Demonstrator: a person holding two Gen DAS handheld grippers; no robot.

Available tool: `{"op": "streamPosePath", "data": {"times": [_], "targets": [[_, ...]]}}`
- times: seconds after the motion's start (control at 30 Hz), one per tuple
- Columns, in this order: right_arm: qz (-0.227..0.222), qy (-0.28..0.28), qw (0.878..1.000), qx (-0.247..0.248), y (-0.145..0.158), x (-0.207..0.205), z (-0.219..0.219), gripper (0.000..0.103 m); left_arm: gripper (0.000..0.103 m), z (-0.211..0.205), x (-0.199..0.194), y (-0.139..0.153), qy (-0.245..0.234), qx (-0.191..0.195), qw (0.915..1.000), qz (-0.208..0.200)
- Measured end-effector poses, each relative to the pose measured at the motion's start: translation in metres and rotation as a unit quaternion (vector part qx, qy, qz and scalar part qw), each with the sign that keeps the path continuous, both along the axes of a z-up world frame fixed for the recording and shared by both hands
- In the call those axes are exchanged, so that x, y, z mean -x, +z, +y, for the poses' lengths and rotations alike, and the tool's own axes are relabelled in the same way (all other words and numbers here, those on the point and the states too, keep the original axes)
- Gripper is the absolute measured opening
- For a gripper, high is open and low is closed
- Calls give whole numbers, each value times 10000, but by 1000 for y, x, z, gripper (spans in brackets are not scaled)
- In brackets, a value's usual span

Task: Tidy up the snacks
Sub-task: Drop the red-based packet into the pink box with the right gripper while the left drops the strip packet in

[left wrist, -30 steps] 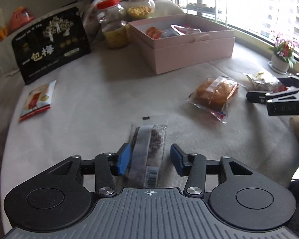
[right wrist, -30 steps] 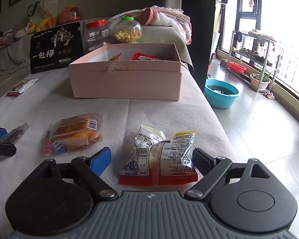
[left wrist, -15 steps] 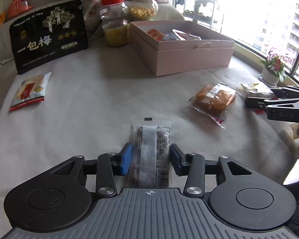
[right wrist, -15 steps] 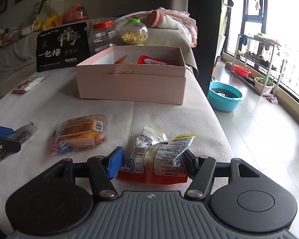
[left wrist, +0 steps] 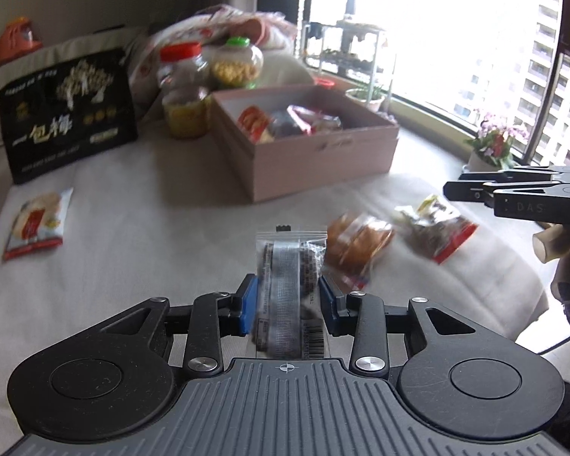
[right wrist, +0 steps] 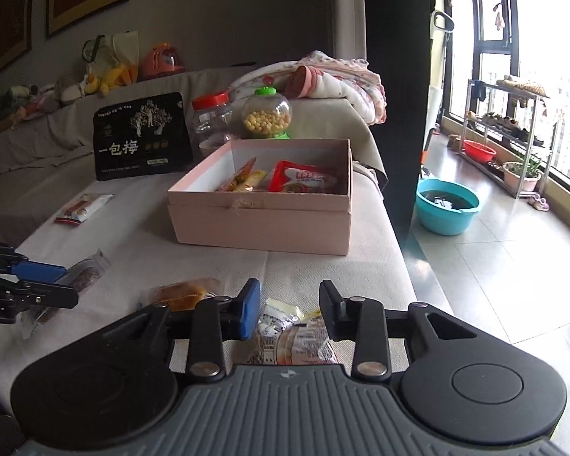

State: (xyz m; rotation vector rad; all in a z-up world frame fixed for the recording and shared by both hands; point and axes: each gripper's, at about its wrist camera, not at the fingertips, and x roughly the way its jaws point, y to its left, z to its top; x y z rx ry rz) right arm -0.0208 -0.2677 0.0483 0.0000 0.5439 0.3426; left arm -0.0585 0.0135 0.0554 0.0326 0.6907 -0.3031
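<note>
Snacks lie across the cloth-covered table (left wrist: 152,250). Seen from the left gripper (left wrist: 287,300), a red-and-white packet (left wrist: 36,224) lies at 10 o'clock. A black pouch (left wrist: 70,114) stands further off at 11 o'clock. The open pink box (left wrist: 323,159), already holding packets, sits at 12 o'clock.

The left gripper's jaws have just been closing, and they pinch a clear sachet (left wrist: 290,262) of dark pieces by its long edges. An orange bun pack (left wrist: 357,239) lies just beside it at 1 o'clock, with a red-edged packet (left wrist: 433,231) at 2 o'clock.

The right gripper (right wrist: 289,304) hovers over that packet. Its jaws have just been closing to a narrow gap, with the packet's crumpled top between them. Whether the pads press on it cannot be told.
</note>
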Motion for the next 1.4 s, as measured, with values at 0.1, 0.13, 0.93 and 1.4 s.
{"op": "streamPosePath", "data": {"times": [0.1,0.13,0.93,1.4], "targets": [[125,-90,9998,113,-4,3,-5,54,40,-3,0,2,-37,11,10000,-24],[194,-158,9996,103,-8,5,-8,73,40,-2,-1,1,-40,41,10000,5],[207,-20,9991,367,-14,-17,10,53,40,2,-27,0,-86,884,9959,152],[-471,-104,9984,281,61,-174,40,58,46,-20,-262,50,-86,1658,9861,3]]}}
